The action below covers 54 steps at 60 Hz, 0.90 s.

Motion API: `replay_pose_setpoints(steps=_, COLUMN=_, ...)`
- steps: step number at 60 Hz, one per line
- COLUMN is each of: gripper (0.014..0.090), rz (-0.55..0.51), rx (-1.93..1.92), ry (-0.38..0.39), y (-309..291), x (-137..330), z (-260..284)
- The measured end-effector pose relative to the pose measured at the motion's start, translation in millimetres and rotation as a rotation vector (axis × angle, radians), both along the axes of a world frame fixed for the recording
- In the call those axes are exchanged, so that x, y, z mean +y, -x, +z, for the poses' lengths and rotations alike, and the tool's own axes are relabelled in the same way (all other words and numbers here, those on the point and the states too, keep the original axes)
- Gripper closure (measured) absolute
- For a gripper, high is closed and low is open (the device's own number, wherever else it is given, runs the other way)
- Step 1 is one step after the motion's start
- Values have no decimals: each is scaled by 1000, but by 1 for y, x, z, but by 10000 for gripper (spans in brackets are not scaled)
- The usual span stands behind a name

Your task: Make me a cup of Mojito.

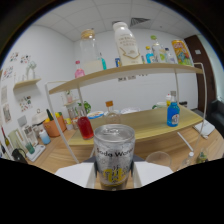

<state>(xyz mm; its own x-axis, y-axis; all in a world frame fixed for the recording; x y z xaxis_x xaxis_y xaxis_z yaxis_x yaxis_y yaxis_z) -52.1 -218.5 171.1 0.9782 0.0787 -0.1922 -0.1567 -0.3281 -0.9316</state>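
Note:
A silver soda water can (114,152) with a yellow label band is upright between my two fingers, close to the camera. My gripper (114,174) is shut on it, with the white fingers (75,175) pressing against its left and right sides. The can's base and the fingertips are hidden below. An empty clear glass (158,160) sits just beyond the right finger. Past the can, on the lower wooden shelf (145,127), are a red-liquid bottle (85,126), a clear bottle with an orange cap (112,115) and a blue bottle with a yellow cap (173,114).
A white-framed rack carries an upper shelf (125,72) with a large glass jar (90,47), a tall white bottle (126,42) and a snack bag (182,52). An orange cup (51,127) and small jars stand at the left, by a white wall.

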Motion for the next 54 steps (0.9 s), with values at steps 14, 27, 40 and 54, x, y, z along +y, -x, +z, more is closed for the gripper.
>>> replay_pose_setpoints(steps=14, gripper=533, rz=-76, rx=602, ry=-5, y=-3, x=0, z=39)
replay_pose_setpoints(steps=27, gripper=536, rz=-117, rx=1231, ry=6, y=-11, x=6, z=62)
replay_pose_setpoints(steps=40, gripper=535, rz=-105, rx=1752, ry=6, y=-25, x=14, z=78)
replay_pose_setpoints(steps=54, gripper=535, rz=-161, rx=2061, ry=16, y=-46, x=21, z=69)
